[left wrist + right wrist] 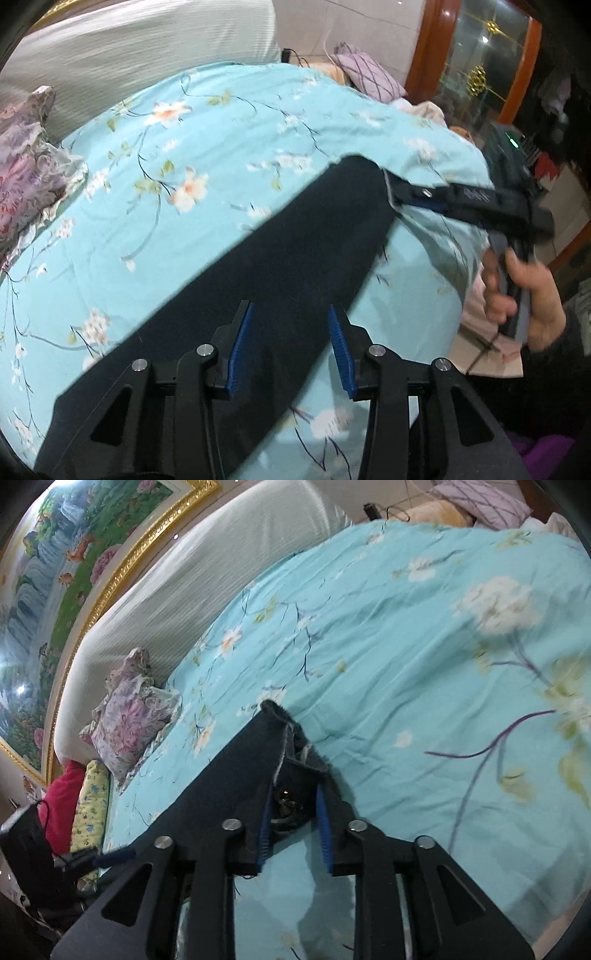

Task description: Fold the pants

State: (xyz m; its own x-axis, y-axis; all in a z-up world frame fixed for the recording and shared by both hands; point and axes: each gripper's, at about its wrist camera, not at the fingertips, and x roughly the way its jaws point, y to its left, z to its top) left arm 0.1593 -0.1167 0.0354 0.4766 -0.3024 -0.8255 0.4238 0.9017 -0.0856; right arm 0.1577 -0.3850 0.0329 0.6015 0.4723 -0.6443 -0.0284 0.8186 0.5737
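We start at our left gripper (291, 332), whose black hinged arms end in ribbed blue pads (242, 350); its jaws stand well apart and grip nothing, the dark navy pants (258, 266) lying beneath the gap as a long, flat, matte band of soft cloth. Our right gripper (293, 812) has the same black arms and ridged blue pads (324, 827); its jaws stand narrowly parted, with the bunched, fuzzy-edged end of the pants between them, where a pale seam and a small metal fastener show; whether the pads press on the cloth we cannot tell.

In the left wrist view the pants run slantwise from the lower left up to the right gripper, seen from outside as a dark bar in our right hand (524, 295); a dark sleeve covers the wrist.

The pants lie on a smooth turquoise cotton bedspread (184, 147) printed with white blossoms and thin dark twigs, faintly creased; a ruffled, shiny purple floral cushion (129, 720) sits at its edge against a pale, ribbed upholstered headboard (207, 583); a lilac quilted pillow with a diamond pattern (365, 74) lies at the far end; a landscape painting in an ornate gilt frame (66, 572) hangs behind the headboard.
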